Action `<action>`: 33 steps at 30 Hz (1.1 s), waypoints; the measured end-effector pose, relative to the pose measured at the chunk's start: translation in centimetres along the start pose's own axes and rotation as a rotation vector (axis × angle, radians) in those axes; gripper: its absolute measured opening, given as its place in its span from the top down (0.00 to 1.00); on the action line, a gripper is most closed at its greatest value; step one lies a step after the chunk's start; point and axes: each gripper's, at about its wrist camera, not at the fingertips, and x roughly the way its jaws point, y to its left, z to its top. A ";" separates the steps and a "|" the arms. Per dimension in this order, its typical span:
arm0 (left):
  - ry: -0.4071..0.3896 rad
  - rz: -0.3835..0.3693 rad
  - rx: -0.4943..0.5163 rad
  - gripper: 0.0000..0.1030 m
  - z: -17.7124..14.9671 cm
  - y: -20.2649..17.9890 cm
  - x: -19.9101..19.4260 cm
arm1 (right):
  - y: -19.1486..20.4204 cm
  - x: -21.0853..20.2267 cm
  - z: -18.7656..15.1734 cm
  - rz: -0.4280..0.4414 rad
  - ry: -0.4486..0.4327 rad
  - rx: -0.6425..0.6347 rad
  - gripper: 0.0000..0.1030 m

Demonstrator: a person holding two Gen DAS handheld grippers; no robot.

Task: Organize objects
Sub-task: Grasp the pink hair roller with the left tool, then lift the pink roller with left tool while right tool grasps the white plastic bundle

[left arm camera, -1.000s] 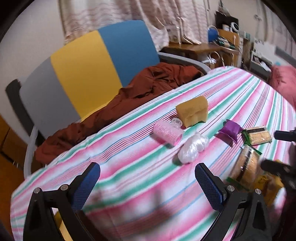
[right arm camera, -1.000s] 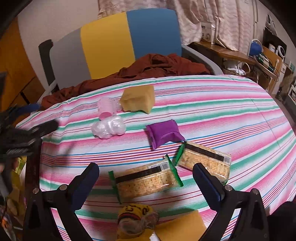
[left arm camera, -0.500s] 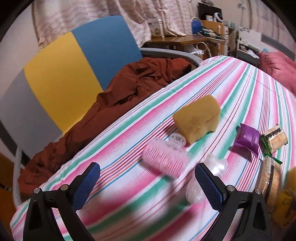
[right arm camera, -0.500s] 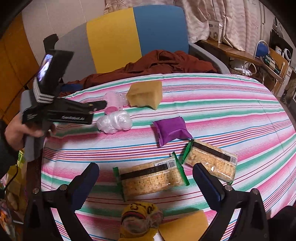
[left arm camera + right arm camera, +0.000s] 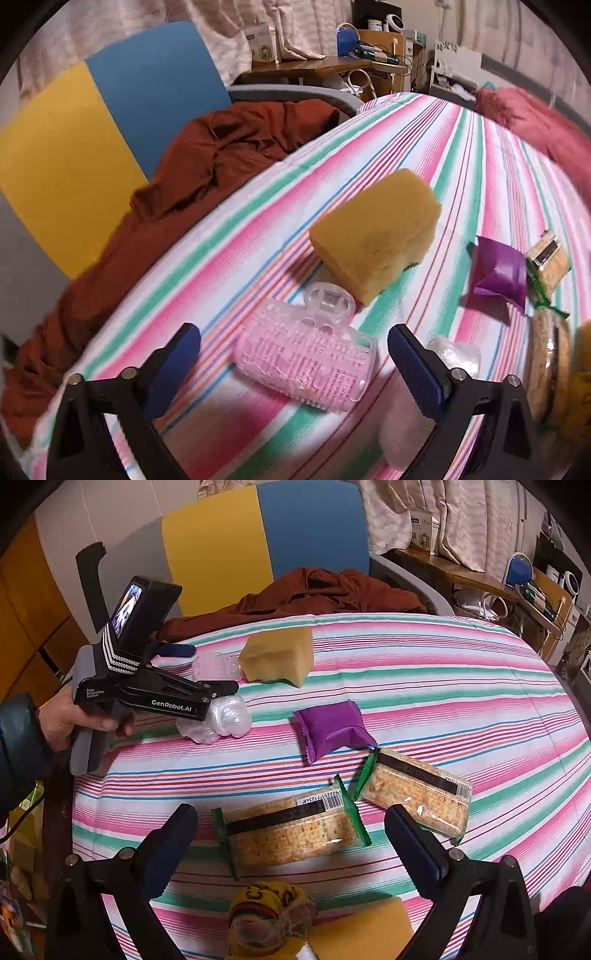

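Observation:
A pink hair roller (image 5: 306,362) lies on the striped tablecloth (image 5: 461,166) between the open fingers of my left gripper (image 5: 295,354). Beside it are a yellow sponge (image 5: 376,240), a clear plastic bundle (image 5: 454,354) and a purple packet (image 5: 500,273). In the right wrist view the left gripper (image 5: 207,672) straddles the roller (image 5: 214,666) next to the sponge (image 5: 277,657). My right gripper (image 5: 291,838) is open and empty over a cracker pack (image 5: 291,830); a second cracker pack (image 5: 417,790), the purple packet (image 5: 332,729) and the plastic bundle (image 5: 221,720) lie beyond.
A yellow wrapped item (image 5: 269,919) and a flat yellow sponge (image 5: 365,930) lie at the near table edge. A grey, yellow and blue chair (image 5: 258,542) with a rust-brown cloth (image 5: 314,594) stands behind the table. A cluttered desk (image 5: 480,579) is at the back right.
My left gripper has moved forward and down to the pink roller, which now lies between its fingers. My right gripper has barely moved.

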 end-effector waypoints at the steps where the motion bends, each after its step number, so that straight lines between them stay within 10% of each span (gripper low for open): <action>1: 0.004 0.012 -0.001 0.22 -0.2 0.0 0.2 | 0.0 0.0 0.0 -0.001 0.001 -0.001 0.00; 6: 0.003 -0.008 -0.119 0.27 -1.2 1.2 -0.1 | -0.1 0.2 0.0 -0.011 0.003 0.000 0.00; 18: 0.094 0.252 -0.613 0.27 -9.4 3.0 -5.6 | 0.5 0.5 0.0 -0.033 0.012 -0.022 0.00; 33: 0.057 0.255 -0.682 0.27 -15.9 -5.6 -10.2 | 6.1 6.9 7.1 0.041 0.028 -0.136 0.01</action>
